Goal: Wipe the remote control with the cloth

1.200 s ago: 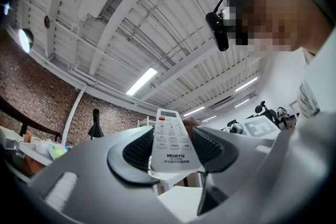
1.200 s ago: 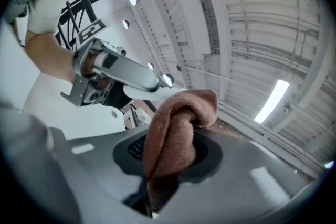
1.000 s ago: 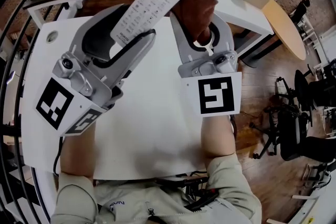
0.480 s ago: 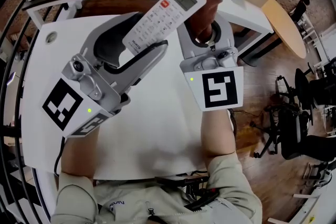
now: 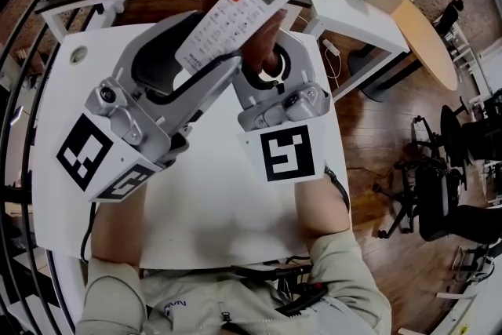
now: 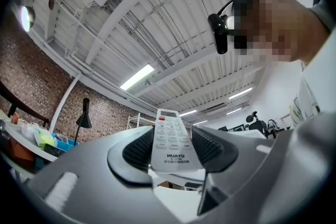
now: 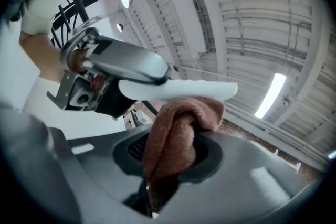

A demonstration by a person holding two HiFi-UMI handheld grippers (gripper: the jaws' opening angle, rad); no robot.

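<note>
My left claw [image 6: 173, 157] was clamped on the lower end of the remote control [image 6: 171, 131], holding it tilted up above the bench [image 5: 227, 200]; my right claw [image 7: 168, 153] gripped the brown cloth [image 7: 181, 115], its bunched top touching the remote's underside.

A white table [image 5: 212, 223], black office chairs [image 5: 443, 204] nearby.

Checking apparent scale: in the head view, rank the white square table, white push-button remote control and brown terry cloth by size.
1. white square table
2. white remote control, held up nearer the camera
3. brown terry cloth, mostly hidden behind the remote; only its visible part is ranked
</note>
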